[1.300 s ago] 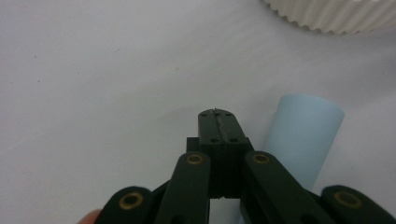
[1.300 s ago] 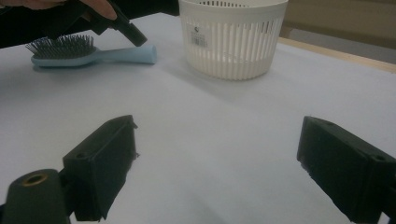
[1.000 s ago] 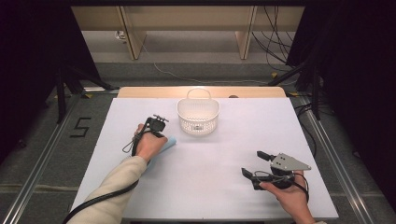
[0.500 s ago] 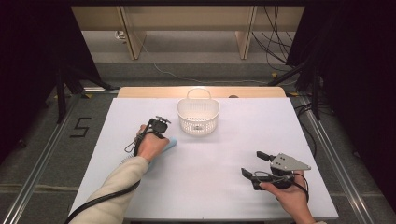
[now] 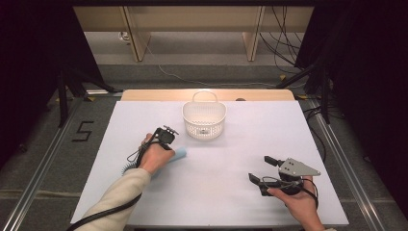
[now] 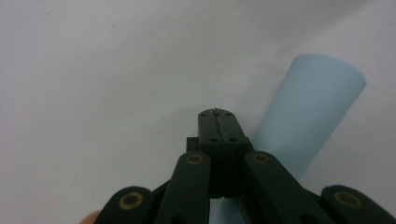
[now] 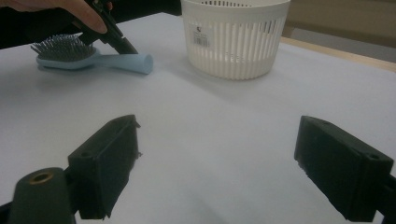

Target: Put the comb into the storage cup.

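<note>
A light blue hairbrush (image 7: 93,58) lies bristles up on the white table, its handle (image 6: 308,112) pointing toward the basket. In the high view its blue handle (image 5: 179,154) pokes out from under the person's left hand. My left gripper (image 6: 218,122) is shut with nothing between its jaws, and its tip (image 7: 125,46) is down at the table right beside the handle. My right gripper (image 5: 260,169) rests near the front right of the table. It is open (image 7: 219,158) and empty, facing the basket and brush.
A white slotted basket (image 5: 204,120) with a handle stands at the table's far middle, just beyond the brush. The table's wooden far edge (image 5: 269,95) lies behind it. A coiled cable (image 5: 129,166) trails from the left gripper along the sleeve.
The left hand and its gripper have shifted slightly nearer and to the right by the brush. The right gripper has stayed still.
</note>
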Demonstrator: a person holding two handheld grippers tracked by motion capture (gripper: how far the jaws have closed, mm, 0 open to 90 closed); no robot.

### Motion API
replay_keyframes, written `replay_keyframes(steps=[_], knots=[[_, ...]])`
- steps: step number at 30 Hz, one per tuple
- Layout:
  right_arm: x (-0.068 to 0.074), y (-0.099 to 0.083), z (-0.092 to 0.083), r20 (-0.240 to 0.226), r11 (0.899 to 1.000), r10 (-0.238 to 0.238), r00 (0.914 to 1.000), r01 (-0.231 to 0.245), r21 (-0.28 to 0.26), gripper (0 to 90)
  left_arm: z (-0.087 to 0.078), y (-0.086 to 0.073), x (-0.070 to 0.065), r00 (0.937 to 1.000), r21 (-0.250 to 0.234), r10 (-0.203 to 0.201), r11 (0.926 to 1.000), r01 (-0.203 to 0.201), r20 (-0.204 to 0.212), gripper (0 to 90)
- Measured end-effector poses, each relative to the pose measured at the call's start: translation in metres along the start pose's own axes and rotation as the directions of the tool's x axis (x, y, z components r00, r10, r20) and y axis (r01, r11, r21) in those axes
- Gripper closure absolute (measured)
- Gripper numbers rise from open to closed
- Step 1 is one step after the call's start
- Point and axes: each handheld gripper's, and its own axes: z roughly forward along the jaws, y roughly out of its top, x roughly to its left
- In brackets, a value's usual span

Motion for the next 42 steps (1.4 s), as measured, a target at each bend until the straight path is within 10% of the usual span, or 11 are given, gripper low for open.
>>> replay_keyframes(steps=[13, 28, 42], knots=[[0.000, 0.000, 0.000, 0.000, 1.000, 0.002, 1.0000, -0.002, -0.001, 14.5, -0.016, -0.022, -0.017, 0.9946, 0.033, 0.083, 0.9958, -0.085, 0.062, 89.7], [0.000, 0.000, -0.001, -0.001, 1.000, 0.005, 1.0000, -0.005, -0.001, 14.5, -0.046, -0.073, -0.044, 0.9657, 0.024, 0.223, 0.9734, -0.228, 0.134, 89.6], [0.000, 0.000, 0.000, -0.001, 1.000, 0.007, 1.0000, -0.007, 0.001, 14.6, -0.074, -0.133, -0.030, 0.9506, 0.042, 0.223, 0.9704, -0.238, 0.216, 89.6]])
